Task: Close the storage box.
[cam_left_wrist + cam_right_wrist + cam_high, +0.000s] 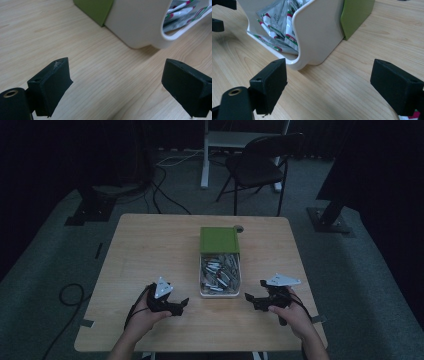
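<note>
- Both hand-held grippers sit low over the desk near the bottom of the high view: the left hand-held gripper (184, 302) at lower centre-left, the right hand-held gripper (248, 296) at lower centre-right, each with its jaws spread wide and nothing between them.
- Between the two, at the middle of the high view, stands the white box (220, 292) of foil sachets (220, 271), with a green lid (219, 240) over its far half.
- From the left hand-held gripper the box lies up and to the right; from the right one, up and to the left. Its long axis runs away from the person, toward the top of the frame.
- The gap on each side looks about equal, so I judge neither hand clearly nearer.
- In the right gripper view the box's scooped open front (298, 58) faces the jaws, sachets showing at upper left; in the left gripper view its white wall (140, 22) fills the upper right.
- The desk (150, 255) is pale wood grain, bare apart from the box.
- Around it the room is dim: grey carpet, a dark folding chair (260, 162) at the top, loose cables (70, 295) on the floor at left.
</note>
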